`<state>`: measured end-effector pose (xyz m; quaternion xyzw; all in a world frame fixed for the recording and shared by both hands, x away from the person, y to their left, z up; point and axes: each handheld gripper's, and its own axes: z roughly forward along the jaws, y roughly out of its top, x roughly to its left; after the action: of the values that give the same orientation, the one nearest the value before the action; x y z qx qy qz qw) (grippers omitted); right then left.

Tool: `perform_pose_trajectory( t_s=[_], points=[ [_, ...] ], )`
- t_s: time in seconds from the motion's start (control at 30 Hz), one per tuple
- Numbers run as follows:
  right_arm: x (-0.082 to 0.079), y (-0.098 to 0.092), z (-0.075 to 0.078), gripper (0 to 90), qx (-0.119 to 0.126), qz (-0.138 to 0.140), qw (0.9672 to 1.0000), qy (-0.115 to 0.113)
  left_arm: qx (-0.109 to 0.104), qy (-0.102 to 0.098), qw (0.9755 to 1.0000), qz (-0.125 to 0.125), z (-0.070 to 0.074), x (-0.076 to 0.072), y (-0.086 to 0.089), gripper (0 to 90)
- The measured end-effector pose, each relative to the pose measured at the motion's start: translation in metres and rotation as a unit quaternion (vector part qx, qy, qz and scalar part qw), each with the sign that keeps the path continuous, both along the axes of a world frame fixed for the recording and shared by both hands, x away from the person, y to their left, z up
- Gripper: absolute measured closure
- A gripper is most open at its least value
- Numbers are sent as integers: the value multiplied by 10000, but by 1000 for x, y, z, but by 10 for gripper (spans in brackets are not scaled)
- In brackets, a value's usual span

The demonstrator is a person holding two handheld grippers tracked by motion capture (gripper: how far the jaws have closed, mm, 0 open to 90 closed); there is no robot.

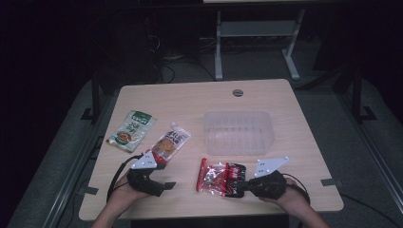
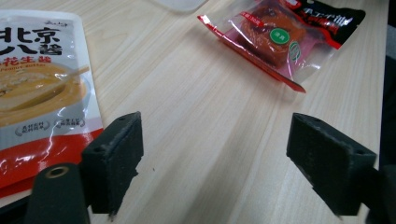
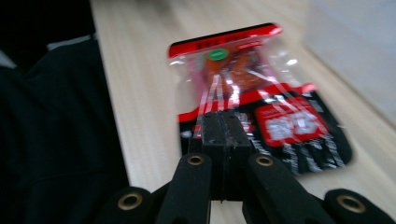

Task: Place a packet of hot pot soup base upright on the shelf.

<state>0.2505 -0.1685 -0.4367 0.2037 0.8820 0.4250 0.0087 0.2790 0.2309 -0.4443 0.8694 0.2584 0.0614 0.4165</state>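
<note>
My right gripper (image 3: 223, 122) has its jaws pressed together on the near edge of a red and black snack packet (image 1: 221, 177), which lies flat near the front edge of the wooden table (image 1: 190, 97), just in front of a clear plastic container (image 1: 238, 131). My left gripper (image 2: 212, 154) hovers low over bare wood with its jaws wide apart and nothing between them, beside an orange sauce pouch (image 1: 170, 142). A green packet (image 1: 131, 130) lies further to the left.

To do this step well, I judge I should keep the pinch firm on the sealed edge rather than the soft middle, lift the packet level so it does not swing, and carry it over the container's rim before letting go.

The packet is a glossy film pouch: clear over a reddish-brown block of food with a small green round label, black at the gripped end with a red panel of white lettering, and red sealed strips along the edges.
</note>
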Motion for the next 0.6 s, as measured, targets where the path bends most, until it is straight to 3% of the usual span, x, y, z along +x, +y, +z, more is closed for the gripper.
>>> perform_pose_trajectory(
  t_s=[0.2,0.4,0.53,0.6],
  points=[
    [-4,9,-5,896,0,403,9990,173,-124,-28,9999,87,5,12,-9,254],
    [-7,13,-8,897,-117,561,9979,306,-95,-98,9999,-8,9,21,-24,323],
    [-9,13,-11,896,-312,709,9968,204,-34,-136,9999,-78,12,25,-37,400],
    [-9,14,-12,896,-426,653,9967,206,-49,-104,9999,-122,13,27,-43,463]
  ],
)
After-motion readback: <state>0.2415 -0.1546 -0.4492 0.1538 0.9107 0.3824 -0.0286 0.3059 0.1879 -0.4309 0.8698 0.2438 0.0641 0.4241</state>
